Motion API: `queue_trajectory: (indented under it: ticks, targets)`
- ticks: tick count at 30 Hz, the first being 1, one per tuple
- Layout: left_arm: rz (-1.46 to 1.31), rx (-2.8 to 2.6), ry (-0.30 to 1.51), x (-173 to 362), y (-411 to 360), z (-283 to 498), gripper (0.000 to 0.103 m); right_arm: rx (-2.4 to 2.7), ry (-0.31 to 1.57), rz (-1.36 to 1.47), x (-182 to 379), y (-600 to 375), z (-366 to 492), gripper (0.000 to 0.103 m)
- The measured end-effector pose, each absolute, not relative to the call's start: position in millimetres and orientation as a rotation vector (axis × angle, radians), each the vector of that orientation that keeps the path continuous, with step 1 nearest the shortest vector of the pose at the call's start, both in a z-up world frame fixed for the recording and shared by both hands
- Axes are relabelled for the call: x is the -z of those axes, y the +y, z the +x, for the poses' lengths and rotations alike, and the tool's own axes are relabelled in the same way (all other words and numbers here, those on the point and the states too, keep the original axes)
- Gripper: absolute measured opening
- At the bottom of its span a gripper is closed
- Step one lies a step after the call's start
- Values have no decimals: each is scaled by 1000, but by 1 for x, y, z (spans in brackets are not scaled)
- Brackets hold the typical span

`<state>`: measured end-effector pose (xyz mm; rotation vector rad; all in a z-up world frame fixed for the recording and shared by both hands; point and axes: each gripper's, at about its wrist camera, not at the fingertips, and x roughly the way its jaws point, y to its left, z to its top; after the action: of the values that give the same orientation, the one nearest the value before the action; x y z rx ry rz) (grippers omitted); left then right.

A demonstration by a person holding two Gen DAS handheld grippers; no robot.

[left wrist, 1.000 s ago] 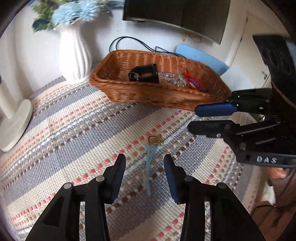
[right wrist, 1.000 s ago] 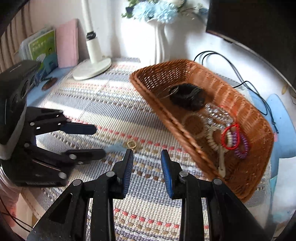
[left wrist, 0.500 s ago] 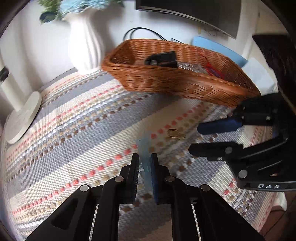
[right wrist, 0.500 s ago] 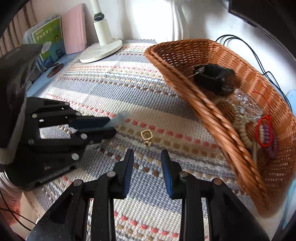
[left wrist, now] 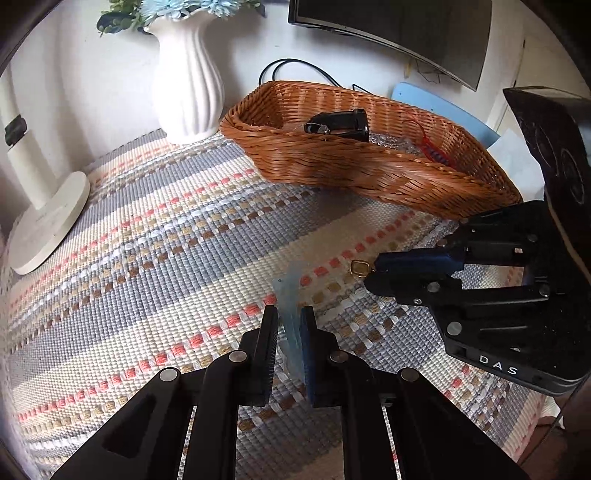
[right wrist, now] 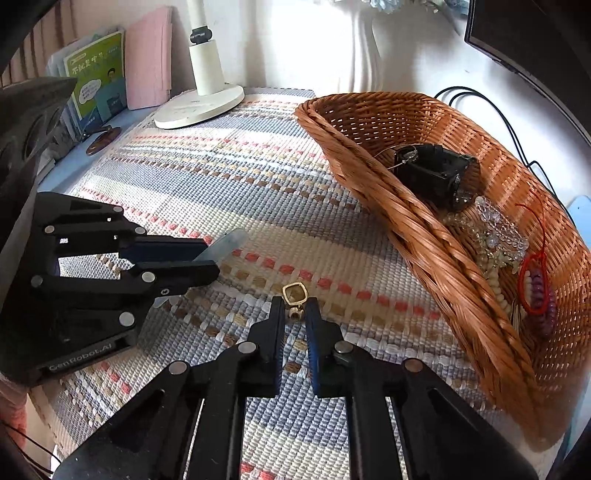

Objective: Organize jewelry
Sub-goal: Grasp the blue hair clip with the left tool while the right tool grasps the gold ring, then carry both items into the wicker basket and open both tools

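Near the wicker basket (right wrist: pixel 436 258) on the worktop, a translucent blue strip (left wrist: pixel 291 295) is clamped in the left hand-held gripper (left wrist: pixel 289 325), while the right hand-held gripper (right wrist: pixel 295 314), just closed, pinches the gold charm (right wrist: pixel 294 293) only by its small bead and could let it slip when lifted.

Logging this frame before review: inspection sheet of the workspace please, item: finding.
Surface: striped woven mat, flat.
Job's things: gold earring on the mat; translucent blue strip; wicker basket holding a black box and bead bracelets.
Clutter: books at the back.
Grippers: left gripper shut on the blue strip; right gripper has just been closing, earring between its tips.
Cables: black cable behind the basket.
Surroundings: white vase, lamp base, monitor.
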<state>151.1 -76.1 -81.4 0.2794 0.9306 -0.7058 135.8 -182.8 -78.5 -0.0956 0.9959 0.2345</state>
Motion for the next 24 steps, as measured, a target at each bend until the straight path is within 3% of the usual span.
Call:
queue_trajectory:
  ticks: [8,24]
  targets:
    - [282,717,925,72,-78,149,12,-232,940,-55,43,-202,112,13]
    - [285,787,716,-33,-124,162,12,-30,769,78,-50,-296,115,13]
